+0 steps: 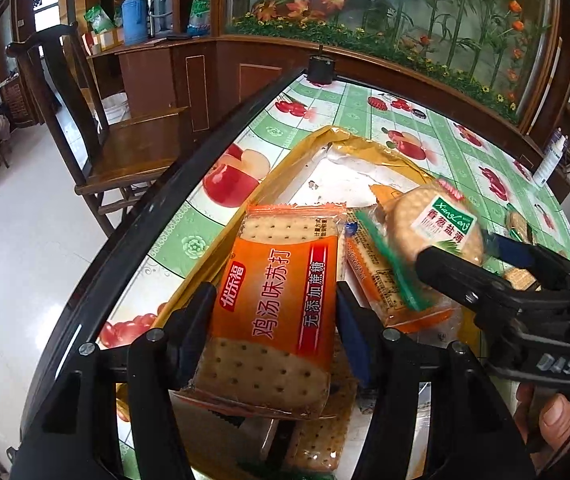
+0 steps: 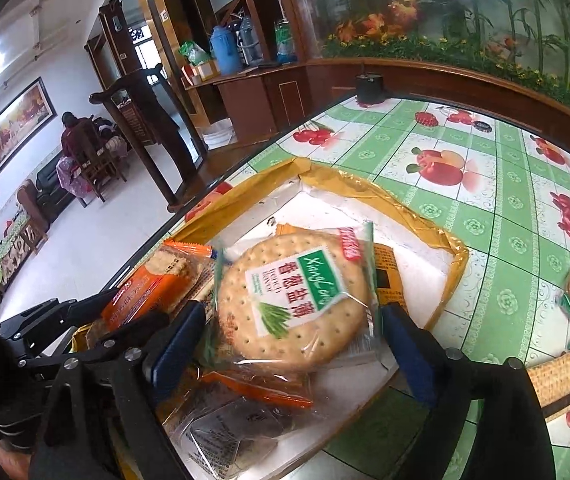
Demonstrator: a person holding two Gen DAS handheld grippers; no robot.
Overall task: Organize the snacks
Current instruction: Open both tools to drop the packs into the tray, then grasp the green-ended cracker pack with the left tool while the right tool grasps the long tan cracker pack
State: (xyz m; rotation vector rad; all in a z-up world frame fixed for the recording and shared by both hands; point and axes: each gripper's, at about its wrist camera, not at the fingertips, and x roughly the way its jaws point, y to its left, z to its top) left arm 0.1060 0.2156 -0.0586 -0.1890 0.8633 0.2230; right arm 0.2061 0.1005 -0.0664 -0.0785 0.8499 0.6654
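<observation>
At lower centre of the left wrist view, the left gripper point(image 1: 275, 326) is clamped on an orange cracker packet point(image 1: 273, 312), held above the yellow-rimmed tray point(image 1: 245, 200). In the right wrist view, the right gripper point(image 2: 295, 330) stands wide apart; the round cracker packet point(image 2: 291, 304) lies between its fingers, untouched, in the tray.

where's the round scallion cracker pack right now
The round scallion cracker pack lies in the yellow-rimmed tray, between the open right claw fingers, atop orange soda cracker packs.
</observation>
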